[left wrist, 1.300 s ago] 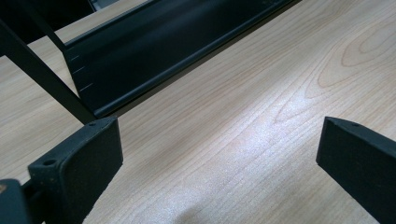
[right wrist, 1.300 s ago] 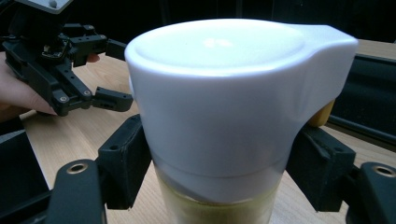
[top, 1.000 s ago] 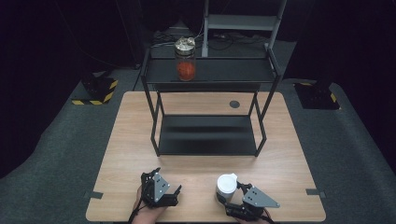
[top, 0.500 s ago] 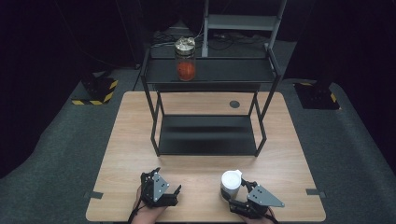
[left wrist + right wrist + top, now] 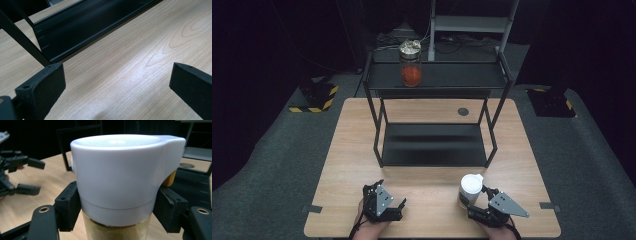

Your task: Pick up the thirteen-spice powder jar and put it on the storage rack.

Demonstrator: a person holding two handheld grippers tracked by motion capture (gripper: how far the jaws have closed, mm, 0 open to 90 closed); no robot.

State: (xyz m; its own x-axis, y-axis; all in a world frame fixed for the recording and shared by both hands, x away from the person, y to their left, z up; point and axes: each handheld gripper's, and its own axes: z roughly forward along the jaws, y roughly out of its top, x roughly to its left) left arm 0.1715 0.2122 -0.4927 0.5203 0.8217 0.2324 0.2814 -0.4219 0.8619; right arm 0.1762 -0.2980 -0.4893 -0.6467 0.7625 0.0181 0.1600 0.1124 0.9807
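The right gripper (image 5: 473,199) has its fingers (image 5: 67,205) clamped on a white-capped jar (image 5: 470,189) with a yellowish, see-through body, which stands upright near the front right of the desk (image 5: 352,150), in front of the black two-tier shelf (image 5: 437,75). In the right gripper view the pads press just at the seam where the white cap (image 5: 120,175) meets the body, high up on the jar. That is probably the main risk: a grip so near the top, partly on a smooth cap, could let the jar swing or slip if it is lifted quickly, or the cap could shift if it is only loosely fitted. Moving it toward the shelf could also knock it against the black frame posts, or against the glass jar with red contents (image 5: 410,62) on the top tier. The left gripper (image 5: 387,206) rests on the desk well apart, its fingers (image 5: 45,85) spread wide with only bare wood between them, so it offers no support.
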